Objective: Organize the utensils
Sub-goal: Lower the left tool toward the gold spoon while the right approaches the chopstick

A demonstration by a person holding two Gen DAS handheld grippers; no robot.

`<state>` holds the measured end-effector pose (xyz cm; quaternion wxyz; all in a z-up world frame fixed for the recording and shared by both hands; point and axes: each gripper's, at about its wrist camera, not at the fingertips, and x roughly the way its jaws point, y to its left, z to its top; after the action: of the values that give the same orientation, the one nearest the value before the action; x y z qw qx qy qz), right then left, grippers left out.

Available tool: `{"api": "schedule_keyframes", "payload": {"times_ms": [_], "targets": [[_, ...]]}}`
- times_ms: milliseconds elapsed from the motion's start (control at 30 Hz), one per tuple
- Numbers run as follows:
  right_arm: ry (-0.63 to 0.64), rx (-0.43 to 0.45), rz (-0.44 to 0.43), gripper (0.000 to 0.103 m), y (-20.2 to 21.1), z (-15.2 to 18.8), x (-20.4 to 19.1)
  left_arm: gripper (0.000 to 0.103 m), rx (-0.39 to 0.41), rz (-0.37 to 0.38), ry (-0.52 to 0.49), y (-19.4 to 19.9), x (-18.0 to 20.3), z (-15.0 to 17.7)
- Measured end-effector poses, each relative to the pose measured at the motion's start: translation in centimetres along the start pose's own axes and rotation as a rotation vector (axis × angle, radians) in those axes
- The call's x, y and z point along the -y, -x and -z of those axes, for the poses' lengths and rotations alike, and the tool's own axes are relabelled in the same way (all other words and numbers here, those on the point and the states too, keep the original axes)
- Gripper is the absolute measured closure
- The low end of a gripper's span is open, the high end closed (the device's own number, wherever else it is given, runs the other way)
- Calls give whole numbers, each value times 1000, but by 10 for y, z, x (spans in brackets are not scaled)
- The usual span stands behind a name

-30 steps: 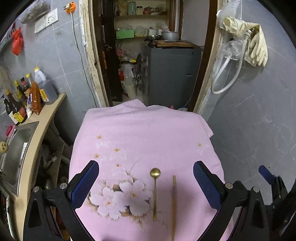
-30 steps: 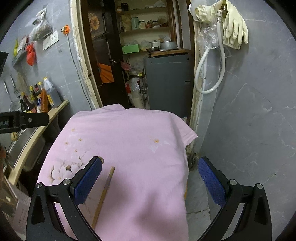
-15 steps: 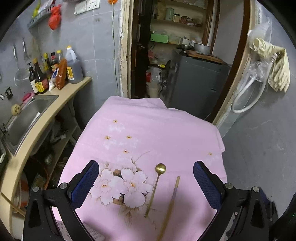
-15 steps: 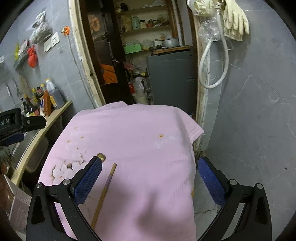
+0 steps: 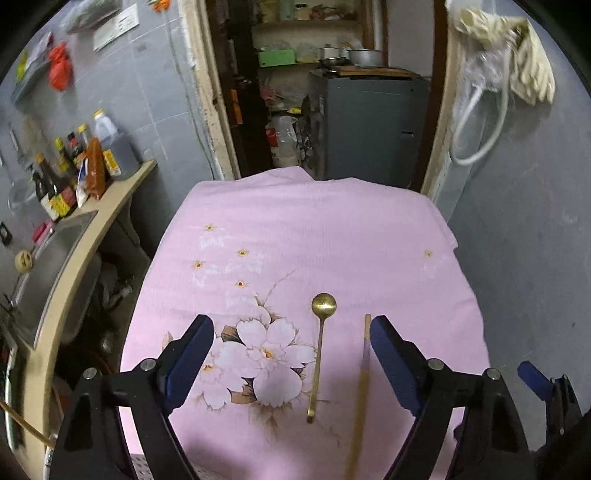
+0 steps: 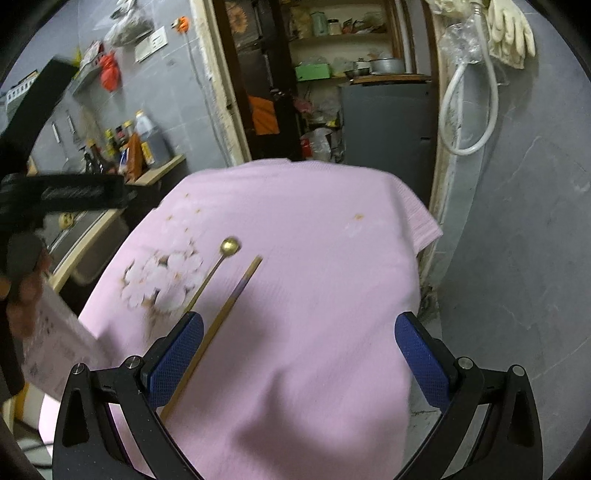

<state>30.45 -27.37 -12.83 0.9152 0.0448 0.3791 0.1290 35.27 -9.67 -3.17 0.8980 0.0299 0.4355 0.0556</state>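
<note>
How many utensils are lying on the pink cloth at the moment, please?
2: a gold spoon beside the flower print, and a wooden chopstick to its right. Anything nearer the camera could be hidden.

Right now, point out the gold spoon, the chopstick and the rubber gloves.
gold spoon point(image 5: 324, 305), left wrist view, on its bowl.
chopstick point(image 5: 365, 354), left wrist view, on its shaft.
rubber gloves point(image 6: 511, 27), right wrist view, on the palm.

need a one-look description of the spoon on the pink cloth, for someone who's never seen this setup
Find the pink floral cloth that covers the table in front of the doorway. Just right of its big printed white blossom lie two thin golden pieces side by side, apart from each other. The spoon is the left one, nearer the blossom, with a small round bowl at its far end; the chopstick beside it is a plain straight stick.
</note>
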Motion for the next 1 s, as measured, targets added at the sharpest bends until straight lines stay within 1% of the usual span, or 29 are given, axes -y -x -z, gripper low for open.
{"api": "schedule_keyframes", "payload": {"times_ms": [133,200,333,467,567,600,633,700,767,800,900,967,1000], "targets": [[7,-12,-17,2,1,11,-7,18,41,3,-22,6,4,3],[-2,-10,-25,2,2,14,-8,18,56,-7,-30,12,4,4],[-11,-8,-26,1,5,14,-8,18,82,7,-32,23,5,4],[-20,1,-23,2,9,14,-2,18,113,62,-47,32,15,3],[-10,0,-22,2,11,17,-1,19,77,106,-60,23,22,4],[-9,-1,-24,2,11,19,-2,20,59,121,-53,17,22,4],[-8,-3,-28,2,10,20,-3,24,39,129,-46,12,21,5],[4,-5,-29,2,8,23,-9,28,-4,137,-36,-1,18,8],[17,-4,-24,3,7,25,-14,37,-42,139,-29,-15,15,14],[22,-4,-21,3,5,26,-16,39,-56,142,-27,-21,13,17],[29,-10,-24,6,0,28,-22,48,-85,152,-14,-36,8,24],[34,-19,-25,8,-5,30,-25,58,-110,169,2,-45,6,28],[38,-23,-26,11,-7,31,-28,60,-123,180,11,-50,4,30]]}}
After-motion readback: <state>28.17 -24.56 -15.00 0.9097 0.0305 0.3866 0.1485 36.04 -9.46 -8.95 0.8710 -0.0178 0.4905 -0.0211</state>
